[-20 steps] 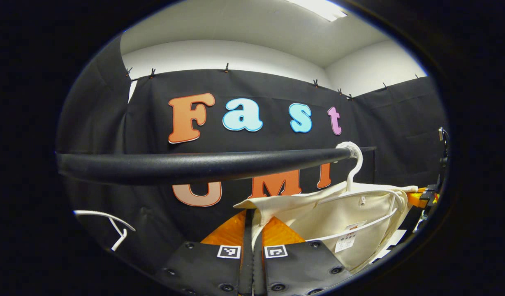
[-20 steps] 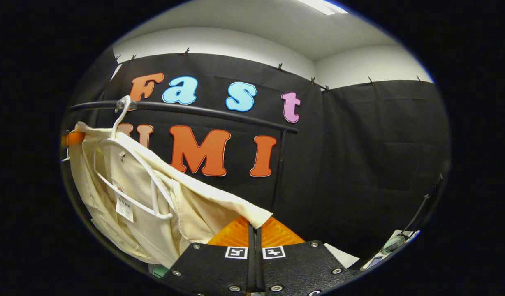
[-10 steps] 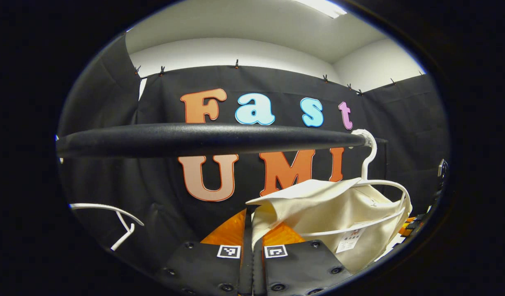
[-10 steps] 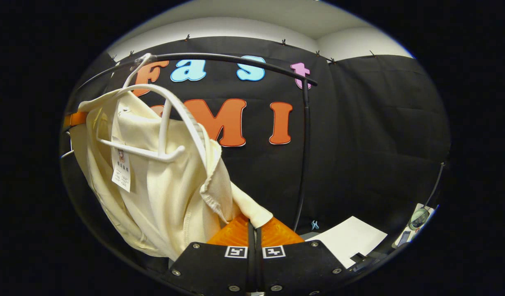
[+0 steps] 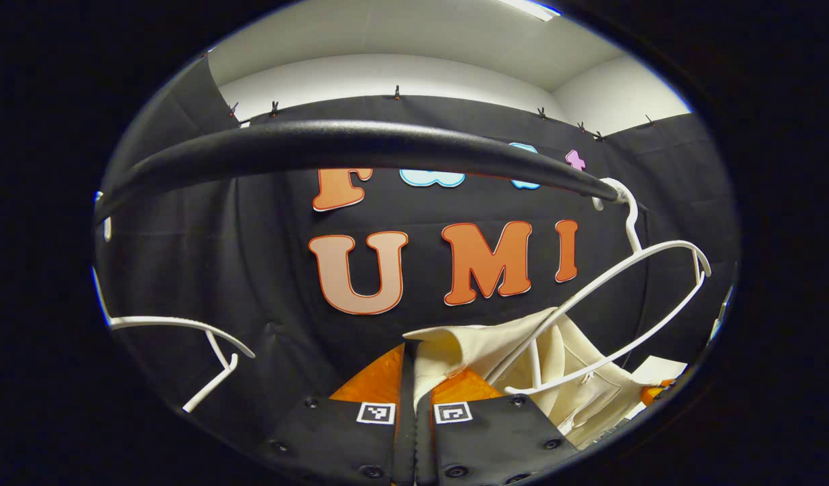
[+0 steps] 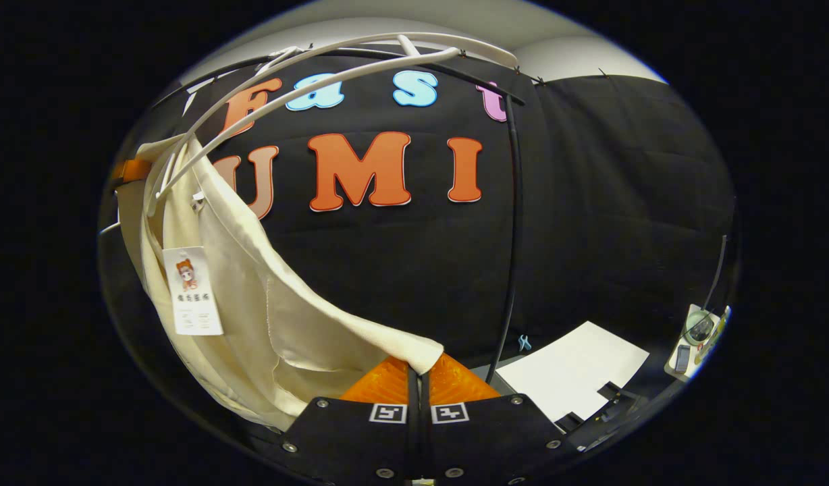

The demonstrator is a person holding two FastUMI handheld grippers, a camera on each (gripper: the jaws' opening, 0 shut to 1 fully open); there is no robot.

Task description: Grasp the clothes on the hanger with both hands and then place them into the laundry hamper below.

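Sagging between both grippers [image 5: 409,364] [image 6: 418,370], garment [image 6: 252,297] spans sideways.

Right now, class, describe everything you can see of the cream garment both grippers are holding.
The cream garment looks like thin, soft woven fabric, hanging in loose folds. A printed paper tag dangles from it. Each corner is pinched: one in the left gripper, the other in the right gripper, so it sags between them. The white hanger, its hook on the black rail, tilts with its lower end against the cloth; most of the garment hangs below it.
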